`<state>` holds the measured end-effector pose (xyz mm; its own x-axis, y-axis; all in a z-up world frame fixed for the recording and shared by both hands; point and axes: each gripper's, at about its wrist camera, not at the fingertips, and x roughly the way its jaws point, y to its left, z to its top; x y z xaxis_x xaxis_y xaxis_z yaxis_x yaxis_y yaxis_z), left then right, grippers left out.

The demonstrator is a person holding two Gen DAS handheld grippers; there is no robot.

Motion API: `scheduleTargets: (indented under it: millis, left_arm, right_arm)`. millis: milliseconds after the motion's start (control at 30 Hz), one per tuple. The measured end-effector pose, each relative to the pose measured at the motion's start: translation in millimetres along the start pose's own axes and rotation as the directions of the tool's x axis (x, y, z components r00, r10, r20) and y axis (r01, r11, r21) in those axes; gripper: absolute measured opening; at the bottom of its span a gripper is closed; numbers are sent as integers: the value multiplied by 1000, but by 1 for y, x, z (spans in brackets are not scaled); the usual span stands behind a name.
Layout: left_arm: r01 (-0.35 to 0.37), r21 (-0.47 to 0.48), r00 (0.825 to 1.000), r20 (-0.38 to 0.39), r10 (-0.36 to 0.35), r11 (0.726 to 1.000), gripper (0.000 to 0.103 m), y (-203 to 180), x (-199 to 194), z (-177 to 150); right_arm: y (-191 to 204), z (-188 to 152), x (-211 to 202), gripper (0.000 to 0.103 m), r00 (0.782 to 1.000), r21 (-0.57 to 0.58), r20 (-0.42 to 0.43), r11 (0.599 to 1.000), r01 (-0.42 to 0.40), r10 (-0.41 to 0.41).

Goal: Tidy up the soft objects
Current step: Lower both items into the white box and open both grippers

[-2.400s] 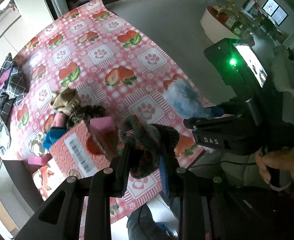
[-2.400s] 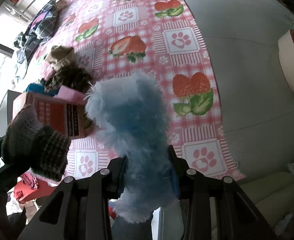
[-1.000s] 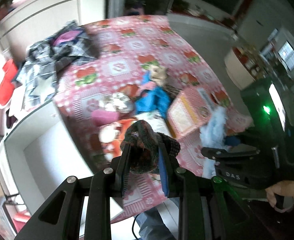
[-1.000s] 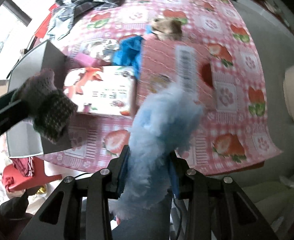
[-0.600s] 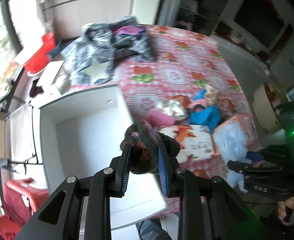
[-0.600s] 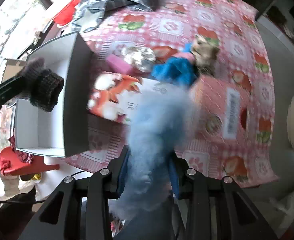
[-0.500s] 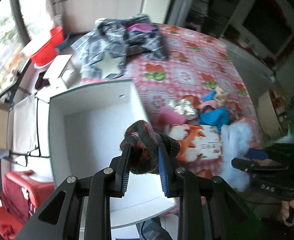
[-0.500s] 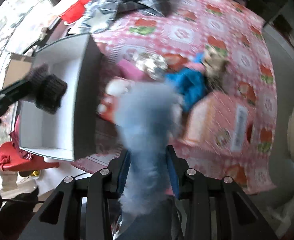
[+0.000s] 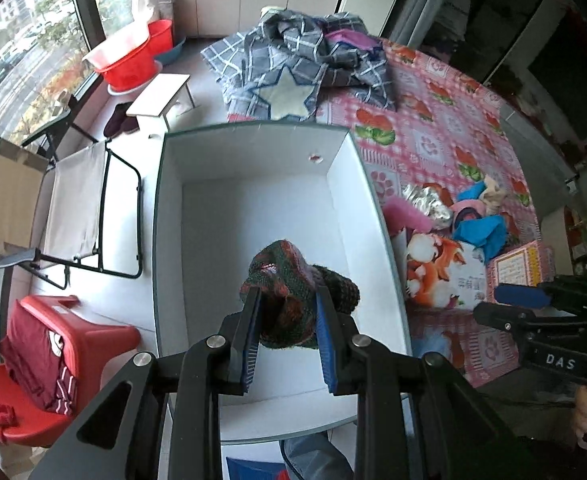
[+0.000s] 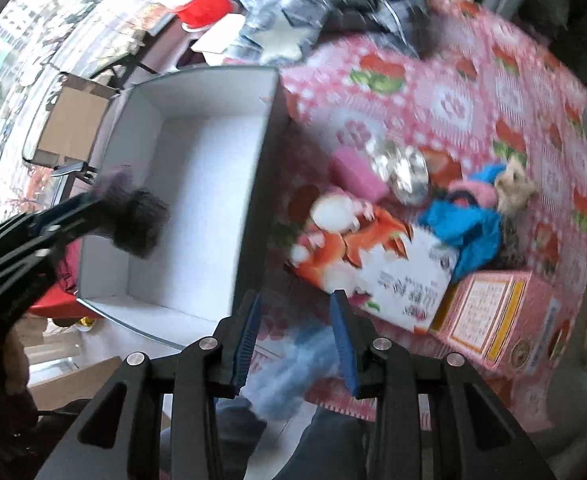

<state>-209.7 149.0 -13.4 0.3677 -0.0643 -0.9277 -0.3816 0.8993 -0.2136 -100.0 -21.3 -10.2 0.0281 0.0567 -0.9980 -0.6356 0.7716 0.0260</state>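
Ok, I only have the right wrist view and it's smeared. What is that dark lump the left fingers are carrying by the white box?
Observer: The left wrist view is sharp. It is a knitted item in dark green and red, clamped between the fingers of the left gripper.
Operator: Is it over the inside of the box, or outside the rim?
Observer: Over the inside. In the left wrist view the bare floor of the white box shows behind it and to both sides, and nothing else lies in the part of the box that shows.
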Motion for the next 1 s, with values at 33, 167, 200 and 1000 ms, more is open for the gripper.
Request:
scheduleTargets:
  millis: [33,167,200,1000]
  left_arm:
    - [-1,1,1000,-9,1,1000,28,0,2,-1]
    - [-10,19,999,-39,11,1000,28,-1,11,-6]
    - [-13,24,999,-43,15,1000,28,-2,13,-7]
    - [-101,49,988,-109,106,994,28,6,33,-15]
  right_arm:
    - [-5,-3,6,52,1000,8,-22,1000,4,-4]
    - [-21,-32,43,79,988,23,-154,1000,-13,17]
    - [-24,-39,56,79,981,35,-194,999,-16,22]
    - [-36,-33,27,33,997,141,-28,988,-70,74]
